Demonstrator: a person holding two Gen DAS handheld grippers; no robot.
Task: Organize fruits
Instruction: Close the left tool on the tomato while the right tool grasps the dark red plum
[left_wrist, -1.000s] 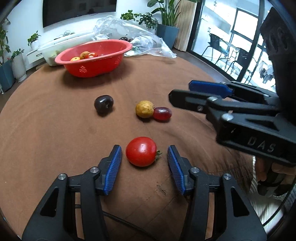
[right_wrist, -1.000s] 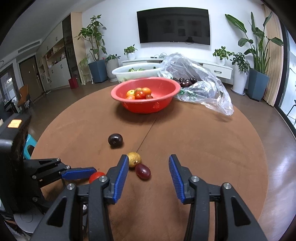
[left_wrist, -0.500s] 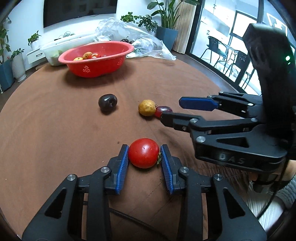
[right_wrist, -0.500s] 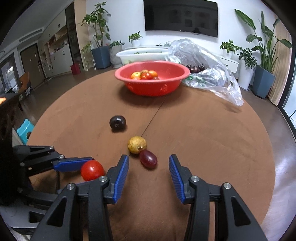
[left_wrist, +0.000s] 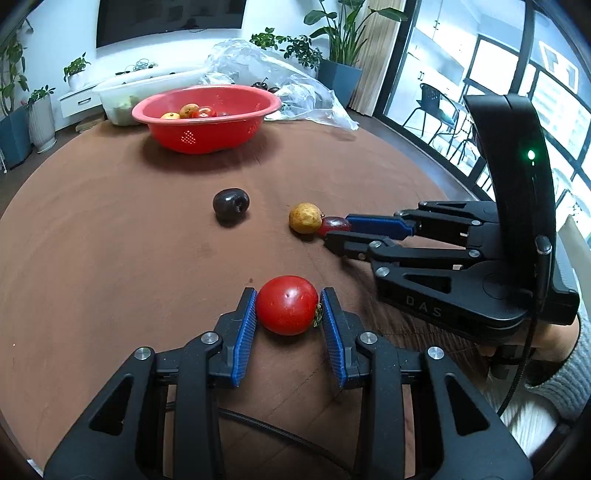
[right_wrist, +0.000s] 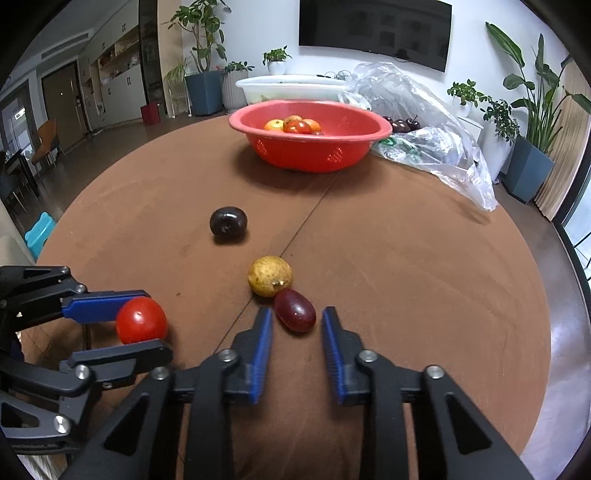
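Observation:
My left gripper (left_wrist: 288, 295) is shut on a red tomato (left_wrist: 287, 304) that rests on the brown table (left_wrist: 110, 258); both blue pads press its sides. To its right, my right gripper (right_wrist: 297, 314) straddles a dark red grape (right_wrist: 295, 310), its jaws closing tight onto the grape's sides. A yellow fruit (right_wrist: 269, 276) touches the grape on its far side. Farther out lies a dark plum (right_wrist: 228, 220). The red basket (right_wrist: 310, 155) at the far side holds several orange and red fruits. In the right wrist view the left gripper (right_wrist: 155, 321) with the tomato (right_wrist: 140, 320) shows at lower left.
A crumpled clear plastic bag (right_wrist: 424, 129) with dark fruits lies right of the basket, and a white tub (right_wrist: 288, 86) stands behind it. A person's hand and grey sleeve (left_wrist: 554, 384) hold the right gripper. The table's round edge curves close on the right.
The left jaws shut on the tomato. The right gripper dropped forward to the grape and narrowed its jaws around it.

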